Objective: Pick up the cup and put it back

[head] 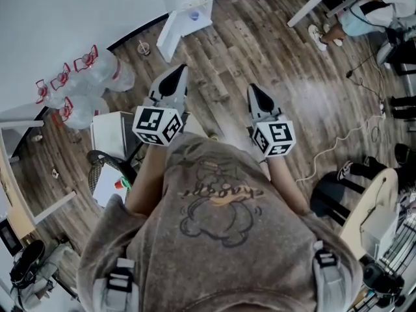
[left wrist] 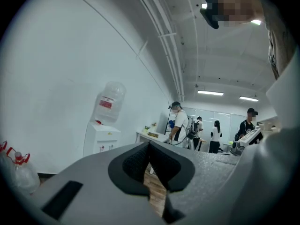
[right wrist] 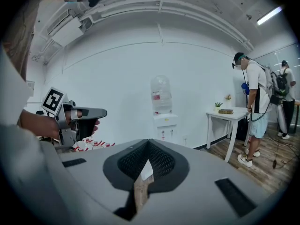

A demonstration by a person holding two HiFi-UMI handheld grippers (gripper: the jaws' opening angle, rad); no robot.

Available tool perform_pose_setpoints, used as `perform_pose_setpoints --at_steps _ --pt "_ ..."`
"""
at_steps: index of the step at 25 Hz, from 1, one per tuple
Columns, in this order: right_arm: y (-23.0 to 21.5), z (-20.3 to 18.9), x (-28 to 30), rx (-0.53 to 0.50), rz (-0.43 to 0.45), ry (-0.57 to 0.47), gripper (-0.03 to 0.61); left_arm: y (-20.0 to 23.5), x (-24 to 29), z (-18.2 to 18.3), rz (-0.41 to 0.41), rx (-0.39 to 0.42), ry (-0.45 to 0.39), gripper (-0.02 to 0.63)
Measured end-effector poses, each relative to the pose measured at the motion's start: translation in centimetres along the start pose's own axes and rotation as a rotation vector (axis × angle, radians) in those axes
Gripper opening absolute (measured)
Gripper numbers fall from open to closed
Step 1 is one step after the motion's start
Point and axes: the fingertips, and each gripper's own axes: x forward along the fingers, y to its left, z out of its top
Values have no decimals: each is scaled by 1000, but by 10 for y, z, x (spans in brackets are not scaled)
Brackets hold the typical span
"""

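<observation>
Grey fingers on our left gripper [head: 179, 70] and right gripper [head: 254, 90] are clenched, empty. What looks like the cup [head: 143, 47] stands on the floor just beside the water dispenser [head: 184, 18]. We should walk up to the dispenser and open one gripper's fingers before reaching.

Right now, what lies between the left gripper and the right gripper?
Only bare wooden floor lies between the left gripper and the right gripper, both shut and empty; the head view shows it.
</observation>
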Motion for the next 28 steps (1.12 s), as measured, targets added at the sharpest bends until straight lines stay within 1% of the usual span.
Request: perform_pose_setpoints --at_steps 4,7,14,20,24,28 --pt "-9 0 24 4 14 1 2 14 21 0 -1 46 14 -3" --pt "-20 4 52 10 17 0 2 29 47 1 -6 66 22 -3" --pt "-57 31 139 46 -10 7 2 81 130 21 -45 68 46 -3" --pt "-85 65 214 66 -39 -17 2 126 197 43 -86 82 62 -3" --pt "-93 77 251 81 -48 -19 2 153 229 54 -106 88 69 -3" --pt "-104 83 276 91 -88 -14 2 170 256 57 -138 75 78 -3"
